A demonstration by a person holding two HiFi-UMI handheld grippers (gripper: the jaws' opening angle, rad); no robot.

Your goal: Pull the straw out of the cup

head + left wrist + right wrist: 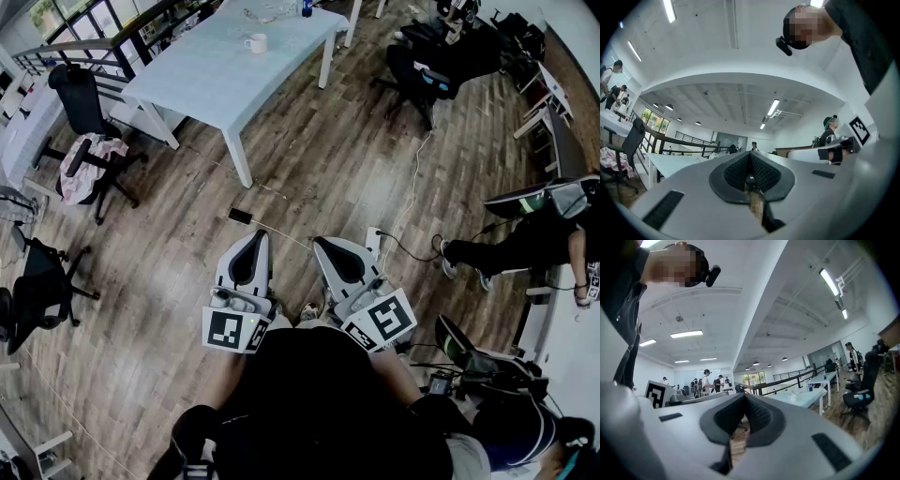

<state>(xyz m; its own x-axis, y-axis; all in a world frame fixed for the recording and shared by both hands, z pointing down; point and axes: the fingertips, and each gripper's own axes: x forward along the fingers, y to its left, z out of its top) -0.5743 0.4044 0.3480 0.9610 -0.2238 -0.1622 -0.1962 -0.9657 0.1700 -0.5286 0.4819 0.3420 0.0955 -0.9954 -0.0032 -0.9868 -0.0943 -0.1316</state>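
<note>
Hanging well back from the tabletop (pixel 225 84) and its cup (pixel 256 43), left tongs (pixel 255 236) and right tongs (pixel 323 244) both pinched shut on nothing, so walking closer looks the next job.

Person in a black top (pixel 319 394), small black camera (pixel 783 45) on the head, left gripper (pixel 255 236) and right gripper (pixel 325 244) with smooth pale grey rounded shells, black ribbed pads (pixel 764 174) inside, a white cube (pixel 232 330) with black square markers on each
</note>
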